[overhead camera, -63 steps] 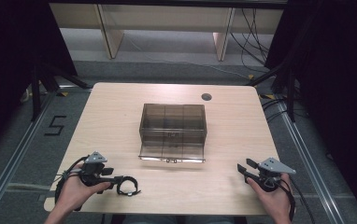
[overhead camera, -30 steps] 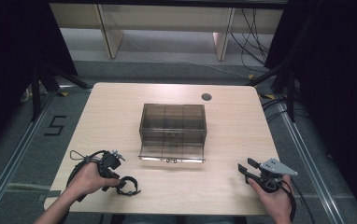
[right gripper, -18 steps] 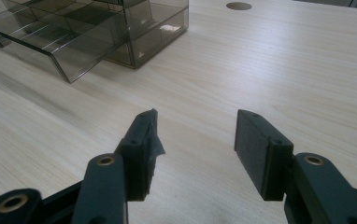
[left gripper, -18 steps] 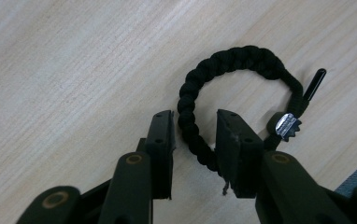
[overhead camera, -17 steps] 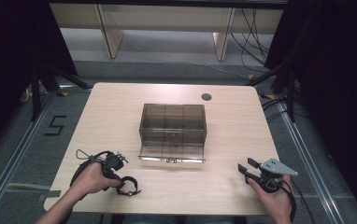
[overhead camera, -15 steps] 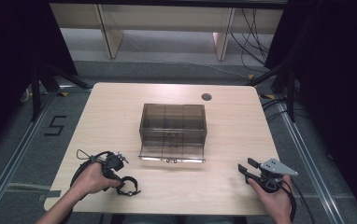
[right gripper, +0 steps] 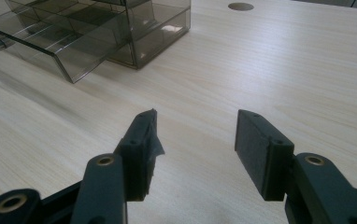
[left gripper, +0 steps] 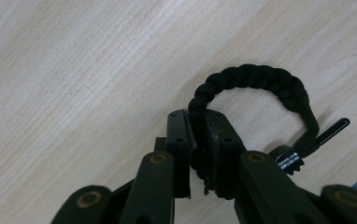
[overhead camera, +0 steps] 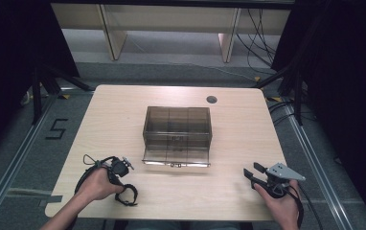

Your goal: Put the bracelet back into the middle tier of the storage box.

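The left gripper [left gripper: 197,149] pinches a black braided bracelet [left gripper: 260,88], whose loop arcs ahead of its jaws over bare table [overhead camera: 123,120] close to the near edge. The right gripper [right gripper: 195,140] is spread wide, with clear wood between its jaws. Its view shows the smoky box [right gripper: 97,28] with its drawer [right gripper: 36,42] pulled out, ahead to its left.

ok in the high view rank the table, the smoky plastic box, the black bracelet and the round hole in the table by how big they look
1. table
2. smoky plastic box
3. black bracelet
4. round hole

The bracelet lies nearer the camera and is partly hidden by the left gripper, but it still looks larger than the hole.
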